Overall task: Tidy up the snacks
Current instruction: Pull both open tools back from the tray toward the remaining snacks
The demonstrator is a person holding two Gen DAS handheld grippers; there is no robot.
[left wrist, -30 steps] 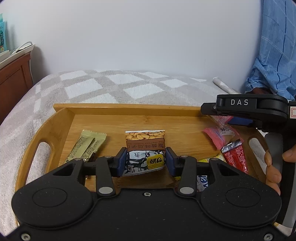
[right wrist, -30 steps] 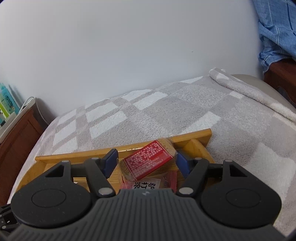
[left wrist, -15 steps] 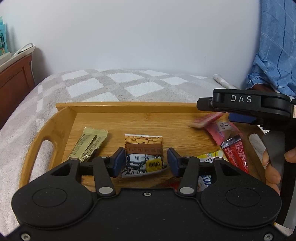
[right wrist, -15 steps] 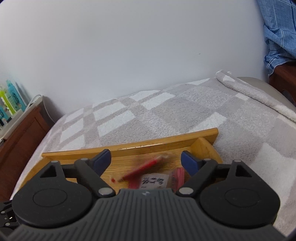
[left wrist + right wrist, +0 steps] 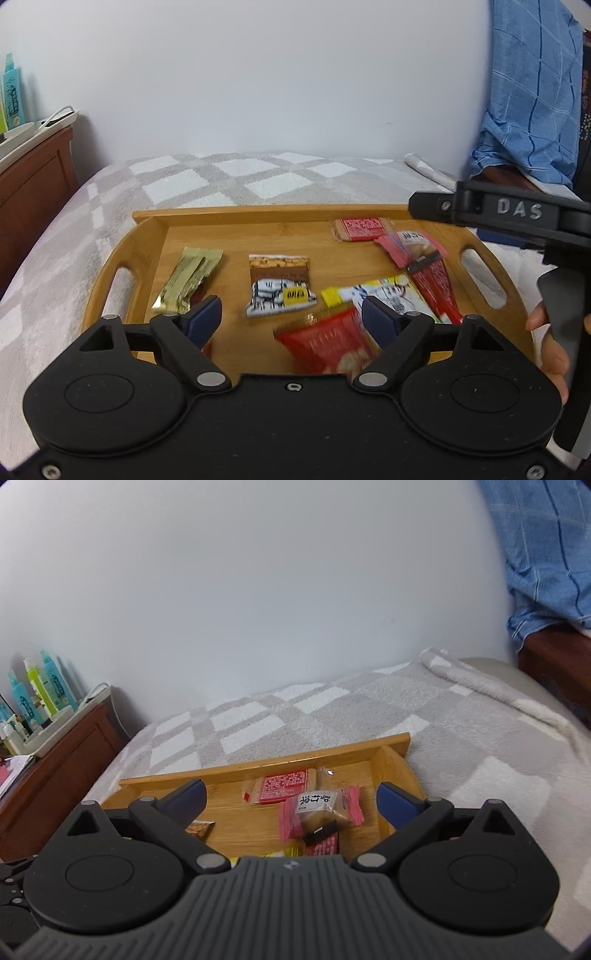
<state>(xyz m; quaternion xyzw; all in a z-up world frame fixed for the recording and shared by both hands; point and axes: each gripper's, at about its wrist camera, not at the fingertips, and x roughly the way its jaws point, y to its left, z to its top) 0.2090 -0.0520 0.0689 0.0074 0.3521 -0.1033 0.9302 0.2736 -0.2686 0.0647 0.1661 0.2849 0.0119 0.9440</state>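
A wooden tray [image 5: 258, 216] on the bed holds several snack packs. The peanut pack [image 5: 279, 290] lies flat mid-tray, just beyond my left gripper [image 5: 291, 319], whose jaws are opening with no pad touching it. A gold bar pack [image 5: 190, 282] lies to its left and a red bag [image 5: 325, 343] sits near the right finger. The red-label cracker pack [image 5: 284, 786] rests by the tray's far rim [image 5: 266, 766], ahead of my right gripper [image 5: 291, 799], whose jaws are opening wide and hold nothing. A pink-wrapped snack [image 5: 319, 810] lies between them and lower.
The tray sits on a grey-and-white checked blanket [image 5: 229, 177]. A wooden cabinet [image 5: 62, 760] with bottles stands at the left. A blue cloth [image 5: 532, 92] hangs at the right. A person's hand [image 5: 550, 350] holds the right gripper's handle beside the tray's right handle slot [image 5: 484, 278].
Both grippers let go: the peanut pack now lies on the tray, and the red cracker pack dropped by the far rim. Both grippers pulled back and rose, jaws widening.
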